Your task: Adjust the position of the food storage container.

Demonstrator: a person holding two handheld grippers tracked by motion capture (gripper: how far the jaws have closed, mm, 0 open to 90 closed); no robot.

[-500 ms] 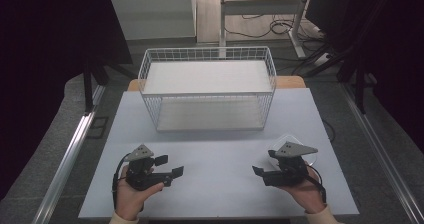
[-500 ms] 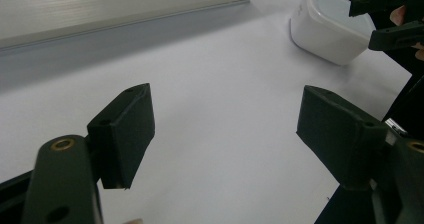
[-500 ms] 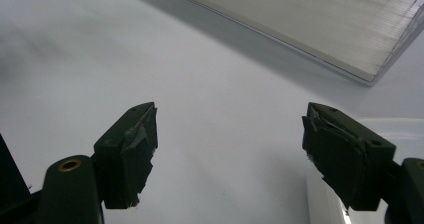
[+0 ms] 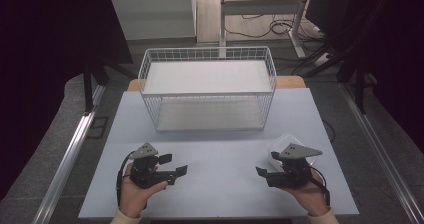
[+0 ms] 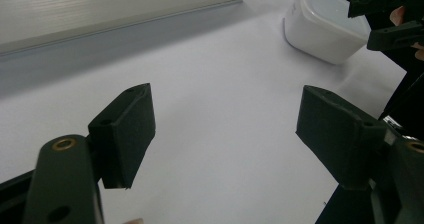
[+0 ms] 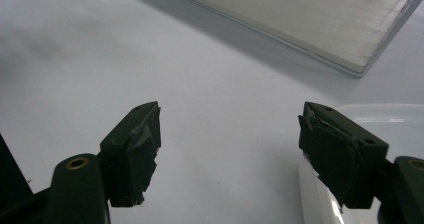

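Observation:
A person holds a black two-jaw gripper in each hand near the front edge of the white table (image 4: 220,144). My left gripper (image 4: 174,164) is open, its jaws wide apart over bare tabletop with nothing between them (image 5: 225,119). On the right, my right gripper (image 4: 266,165) is also open and holds nothing (image 6: 230,129). A white translucent plastic container (image 4: 285,143) sits on the table just behind the right gripper; it lies beside that gripper's right jaw (image 6: 385,116) and appears at the top right of the left gripper view (image 5: 325,29).
A white wire basket (image 4: 207,91) with a pale flat floor stands at the back middle of the table; its base edge crosses both gripper views (image 5: 100,9) (image 6: 300,19). Dark floor, metal rails and cables surround the table.

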